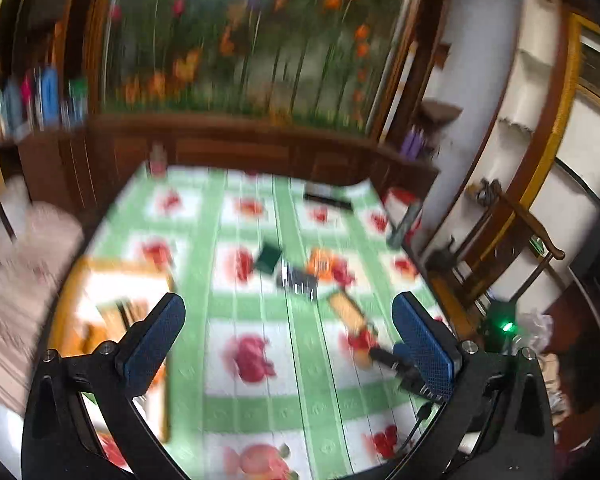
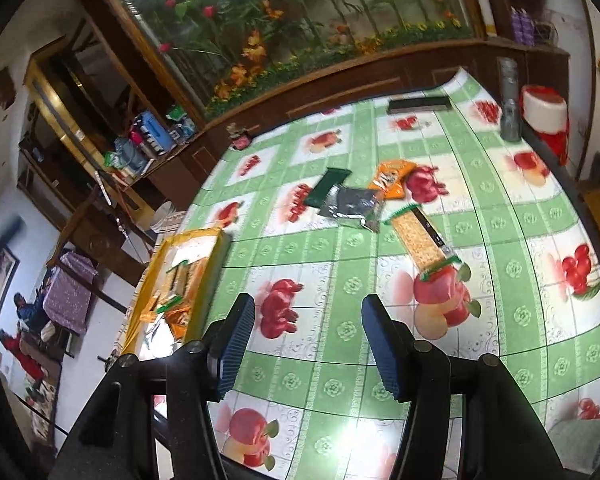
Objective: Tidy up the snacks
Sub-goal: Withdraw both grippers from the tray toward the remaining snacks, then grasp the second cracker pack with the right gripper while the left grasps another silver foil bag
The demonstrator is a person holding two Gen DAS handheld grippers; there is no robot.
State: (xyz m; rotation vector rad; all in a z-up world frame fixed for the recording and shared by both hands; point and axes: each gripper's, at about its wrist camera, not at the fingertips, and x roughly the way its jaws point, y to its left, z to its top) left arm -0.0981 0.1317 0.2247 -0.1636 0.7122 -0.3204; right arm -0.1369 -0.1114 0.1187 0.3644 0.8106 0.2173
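Note:
Loose snacks lie mid-table on the green fruit-print cloth: a dark green packet (image 2: 326,192), a silver packet (image 2: 352,206), an orange packet (image 2: 392,178) and a long cracker pack (image 2: 420,240). My right gripper (image 2: 308,340) hovers short of them, open, with nothing between its fingers. A yellow-sided box (image 2: 184,280) holding several snacks sits at the table's left edge. The left wrist view is blurred. My left gripper (image 1: 288,340) is wide open and empty above the cloth, with the box (image 1: 112,300) to its left and the cracker pack (image 1: 346,312) and green packet (image 1: 269,258) ahead.
A black flat bar (image 2: 418,105), a grey cylinder (image 2: 509,100) and a red-and-white object (image 2: 546,116) stand at the far right of the table. A small red item (image 2: 240,140) sits at the far left corner. A wooden cabinet with a flower display runs behind the table.

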